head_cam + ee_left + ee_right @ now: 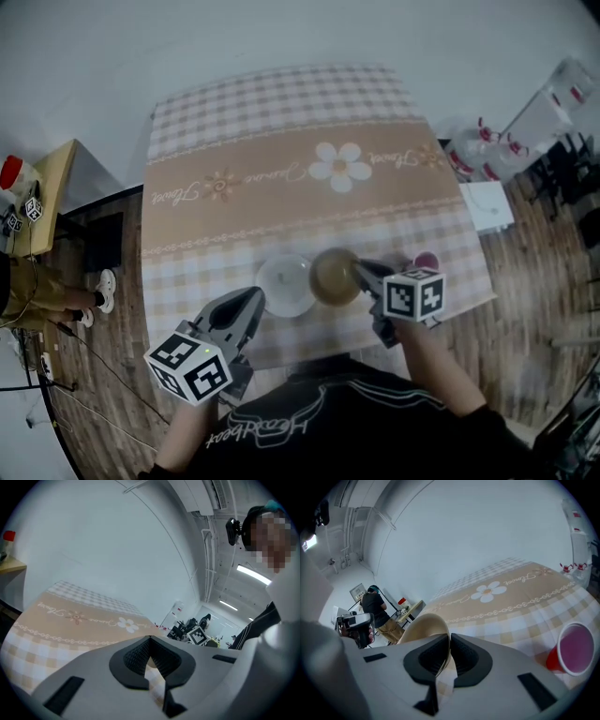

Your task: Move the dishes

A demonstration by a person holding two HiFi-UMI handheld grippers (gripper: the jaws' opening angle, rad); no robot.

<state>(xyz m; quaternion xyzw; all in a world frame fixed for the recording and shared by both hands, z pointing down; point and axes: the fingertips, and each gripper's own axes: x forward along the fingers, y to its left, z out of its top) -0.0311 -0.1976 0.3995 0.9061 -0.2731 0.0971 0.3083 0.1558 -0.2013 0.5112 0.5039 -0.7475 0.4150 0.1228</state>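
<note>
- Right gripper (360, 270): jaws nearly closed, pads clamped on the rim of the tan bowl (331, 277). Thin rim wall sits between the pads; its marker cube (414, 294) faces up.
- Right forearm reaches in from the lower right, gripper angled down and toward the table's middle.
- Left gripper (250, 299): jaw tips meet, nothing between them. It's angled slightly down, its tip just beside the near-left edge of the white dish (284, 285); can't tell if it touches.
- Left forearm comes up from the bottom left, with its marker cube (188, 366) close to the body.
- Tan bowl sits near the front edge of the table (187, 150), right beside the white dish, rims touching or overlapping in the head view.
- Pink-lined red cup (427, 261) stands upright on the checked tablecloth (281, 122), just right of the right gripper.
- Only the head view shows both dishes together and both grippers' places.
- Only the right gripper view shows the grip itself: the bowl is tilted, its rim rising to the left of the jaws. It also shows a person in a dark top standing by a side table off to the left.
- Left gripper view shows neither dish, only cloth through the gap below the closed tips. It also shows the wearer's head-mounted camera (231, 529) and the other gripper's cube far off.
</note>
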